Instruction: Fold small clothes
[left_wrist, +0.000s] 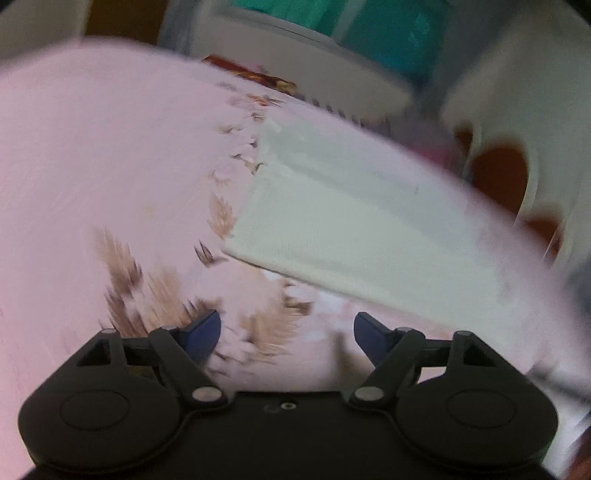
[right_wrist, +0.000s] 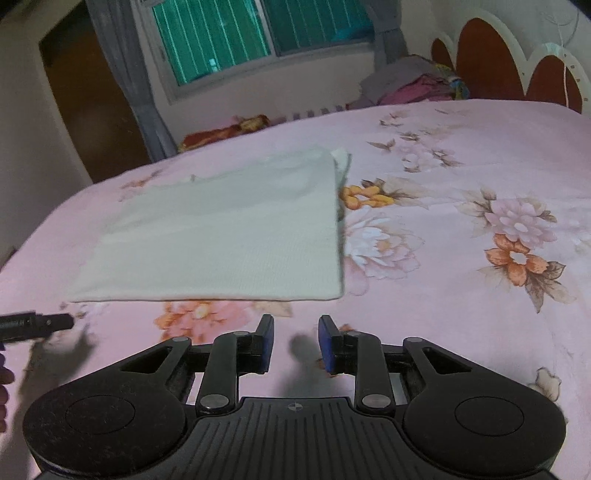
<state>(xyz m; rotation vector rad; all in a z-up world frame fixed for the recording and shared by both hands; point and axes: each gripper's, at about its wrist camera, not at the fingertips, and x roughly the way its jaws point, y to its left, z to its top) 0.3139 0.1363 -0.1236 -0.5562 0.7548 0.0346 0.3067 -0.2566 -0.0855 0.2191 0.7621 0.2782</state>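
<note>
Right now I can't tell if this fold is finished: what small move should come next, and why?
Probably ease the right hand-held gripper forward to the near edge of the pale garment and pinch it for another fold. The garment lies flat as a wide rectangle on the floral bedsheet, both grippers are open and empty, and the left hand-held gripper sits short of the cloth.

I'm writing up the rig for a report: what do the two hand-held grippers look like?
Both look alike: a matte black body with two round discs at the sides, black linkage bars joined by silver pins, and two fingers tipped with dark blue pads. The left hand-held gripper has a smooth centre plate with a small screw hole; the right hand-held gripper has a ribbed centre plate with a small crosshair mark. No cables or sleeves show.
</note>
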